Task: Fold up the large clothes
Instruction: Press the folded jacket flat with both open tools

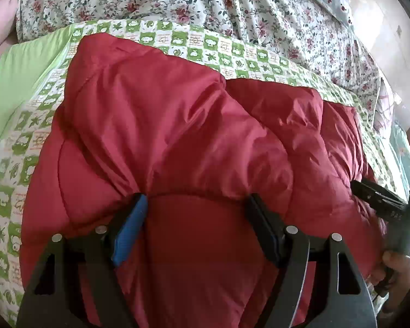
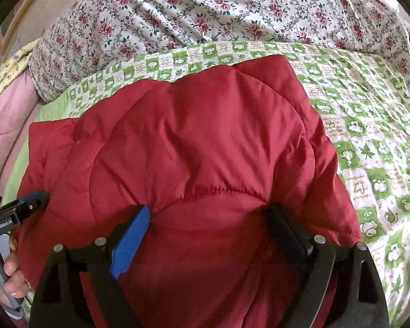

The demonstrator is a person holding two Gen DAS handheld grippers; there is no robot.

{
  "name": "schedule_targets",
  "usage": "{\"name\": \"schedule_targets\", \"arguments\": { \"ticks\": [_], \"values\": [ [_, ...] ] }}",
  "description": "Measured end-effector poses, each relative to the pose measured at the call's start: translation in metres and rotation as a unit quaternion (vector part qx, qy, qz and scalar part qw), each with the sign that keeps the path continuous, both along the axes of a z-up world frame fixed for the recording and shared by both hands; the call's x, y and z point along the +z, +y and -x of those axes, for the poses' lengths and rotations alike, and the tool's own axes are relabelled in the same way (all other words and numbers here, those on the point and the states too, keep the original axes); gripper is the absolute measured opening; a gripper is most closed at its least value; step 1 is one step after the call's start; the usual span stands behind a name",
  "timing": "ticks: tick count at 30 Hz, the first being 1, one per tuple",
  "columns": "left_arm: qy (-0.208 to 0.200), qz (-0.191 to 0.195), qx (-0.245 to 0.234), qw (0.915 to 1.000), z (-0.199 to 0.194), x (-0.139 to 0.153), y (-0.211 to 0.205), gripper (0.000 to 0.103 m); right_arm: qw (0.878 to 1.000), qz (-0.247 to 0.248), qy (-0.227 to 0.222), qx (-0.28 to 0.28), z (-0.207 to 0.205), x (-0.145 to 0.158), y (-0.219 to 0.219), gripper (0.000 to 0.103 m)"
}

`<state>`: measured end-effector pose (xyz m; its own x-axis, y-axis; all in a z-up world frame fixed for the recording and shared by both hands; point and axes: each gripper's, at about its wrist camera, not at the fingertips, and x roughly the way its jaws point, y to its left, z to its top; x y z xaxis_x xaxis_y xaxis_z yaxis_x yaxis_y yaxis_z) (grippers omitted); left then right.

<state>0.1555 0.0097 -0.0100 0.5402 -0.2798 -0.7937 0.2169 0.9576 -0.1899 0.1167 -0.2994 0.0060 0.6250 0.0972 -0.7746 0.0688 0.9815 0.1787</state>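
A puffy red quilted jacket [image 1: 177, 125] lies folded on a green-and-white checked sheet [image 1: 27, 125]; it also fills the right wrist view [image 2: 194, 142]. My left gripper [image 1: 196, 199] is open, its wide-apart fingers pressed into the jacket's near part with red fabric bulging between them. My right gripper [image 2: 210, 207] is open in the same way, fingers spread around a bulge of the jacket. The right gripper shows at the right edge of the left wrist view [image 1: 380, 199]. The left gripper's tip shows at the left edge of the right wrist view [image 2: 35, 198], against the jacket's left side.
A floral-print quilt [image 1: 205, 2] is bunched along the far side of the bed, also in the right wrist view [image 2: 232, 11]. Pink bedding [image 2: 8, 109] lies at the left. The checked sheet [image 2: 369, 136] extends to the right of the jacket.
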Motion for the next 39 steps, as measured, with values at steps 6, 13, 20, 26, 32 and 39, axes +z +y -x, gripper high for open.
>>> {"name": "schedule_targets", "arguments": {
  "ticks": [6,13,20,26,32,39],
  "values": [
    [0.013,-0.002,0.002,0.9999,0.003,0.006,0.001,0.075,1.0,-0.002,0.001,0.0,0.0,0.0,0.0,0.091],
    [0.003,-0.001,-0.002,1.0,0.038,0.027,0.01,0.075,1.0,-0.002,0.001,0.0,0.0,0.0,0.0,0.091],
    [0.015,-0.036,-0.006,0.9992,0.04,0.007,-0.001,0.076,1.0,-0.002,-0.005,-0.003,0.008,0.009,0.003,0.091],
    [0.017,-0.045,0.001,0.9989,0.034,0.005,-0.006,0.078,1.0,-0.004,-0.019,0.021,0.044,0.031,0.014,0.091],
    [0.012,-0.055,0.003,0.9984,0.039,0.004,-0.007,0.078,0.999,0.024,0.017,0.038,0.046,0.012,0.02,0.094],
    [0.009,-0.068,0.004,0.9976,0.038,0.003,-0.01,0.079,0.999,0.032,0.02,0.03,0.038,0.004,0.02,0.099]
  ]
}}
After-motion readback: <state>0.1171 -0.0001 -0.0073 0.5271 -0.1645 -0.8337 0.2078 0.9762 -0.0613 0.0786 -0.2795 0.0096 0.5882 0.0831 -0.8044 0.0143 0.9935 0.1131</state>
